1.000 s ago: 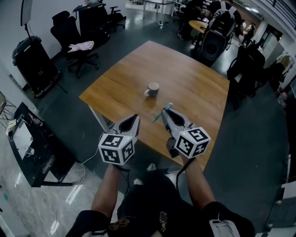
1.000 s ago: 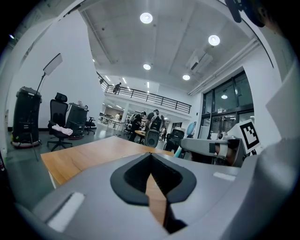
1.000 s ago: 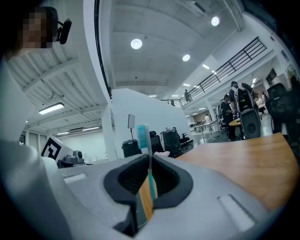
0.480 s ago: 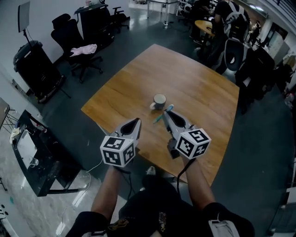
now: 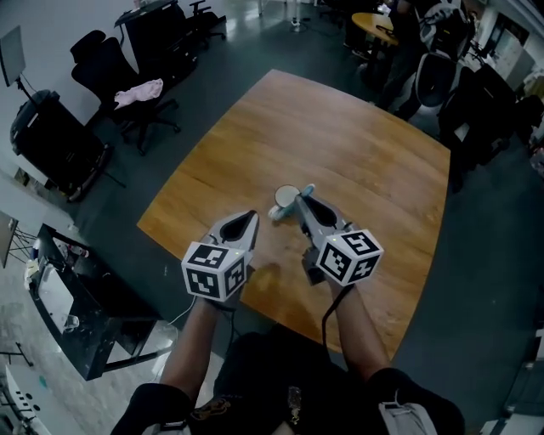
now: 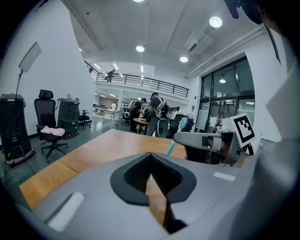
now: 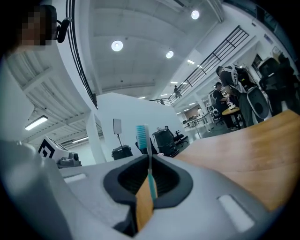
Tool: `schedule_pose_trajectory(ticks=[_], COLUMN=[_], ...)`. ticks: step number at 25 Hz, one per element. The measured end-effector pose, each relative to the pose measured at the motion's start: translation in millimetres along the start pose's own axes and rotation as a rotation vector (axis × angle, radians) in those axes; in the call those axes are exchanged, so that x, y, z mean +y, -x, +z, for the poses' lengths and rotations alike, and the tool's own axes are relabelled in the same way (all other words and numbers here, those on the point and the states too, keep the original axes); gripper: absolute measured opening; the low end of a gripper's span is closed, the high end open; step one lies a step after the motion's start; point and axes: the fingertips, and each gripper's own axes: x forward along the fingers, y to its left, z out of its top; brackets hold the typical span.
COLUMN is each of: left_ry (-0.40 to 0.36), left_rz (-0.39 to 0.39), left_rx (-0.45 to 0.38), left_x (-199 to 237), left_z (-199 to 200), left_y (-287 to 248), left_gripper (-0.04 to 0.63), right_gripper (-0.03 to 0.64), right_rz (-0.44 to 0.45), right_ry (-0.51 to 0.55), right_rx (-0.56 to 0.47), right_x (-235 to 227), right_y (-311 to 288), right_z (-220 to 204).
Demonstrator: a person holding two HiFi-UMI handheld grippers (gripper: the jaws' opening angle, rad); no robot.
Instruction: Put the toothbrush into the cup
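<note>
A small grey cup (image 5: pixel 286 198) stands on the wooden table (image 5: pixel 357 136), just ahead of both grippers. My right gripper (image 5: pixel 303 205) is shut on a teal toothbrush (image 5: pixel 307 190), whose head pokes up beside the cup's right rim. In the right gripper view the toothbrush (image 7: pixel 143 137) stands upright between the jaws, bristles at the top. My left gripper (image 5: pixel 247 220) hovers left of the cup, shut, with nothing in it. From the left gripper view the right gripper (image 6: pixel 206 141) and the toothbrush (image 6: pixel 171 147) show at the right; the cup is hidden.
The table's near edge (image 5: pixel 280 316) lies under my forearms. Black office chairs (image 5: pixel 115 81) and a black cart (image 5: pixel 81 327) stand on the dark floor to the left. More chairs and a round table (image 5: pixel 374 21) are at the far side.
The right gripper has carried the toothbrush forward to the cup; the brush head now sits by the rim. The left gripper has kept pace beside it, still shut.
</note>
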Motion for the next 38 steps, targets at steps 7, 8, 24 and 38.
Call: schedule_pose_trajectory(ticks=[7, 8, 24, 38], left_ry=[-0.002, -0.003, -0.028, -0.039], left_rz=[-0.064, -0.081, -0.434, -0.44], left_rx=[0.043, 0.048, 0.11, 0.147], left_x=[12.5, 14.6, 45.0, 42.6], left_z=[2.7, 2.4, -5.9, -6.7], left_y=[-35.6, -39.8, -76.9, -88.7], left_gripper=[0.007, 0.007, 0.006, 0.007], right_gripper=[0.026, 0.026, 0.026, 0.026], right_rz=[-0.086, -0.105, -0.506, -0.583], right_ry=[-0.022, -0.021, 0.031, -0.09], right_rx=[-0.009, -0.012, -0.036, 0.034], right_x=[-29.0, -31.6, -47.9, -92.7], right_y=[-13.3, -14.5, -36.4, -43.4], right_z=[3.8, 3.9, -4.2, -56.3])
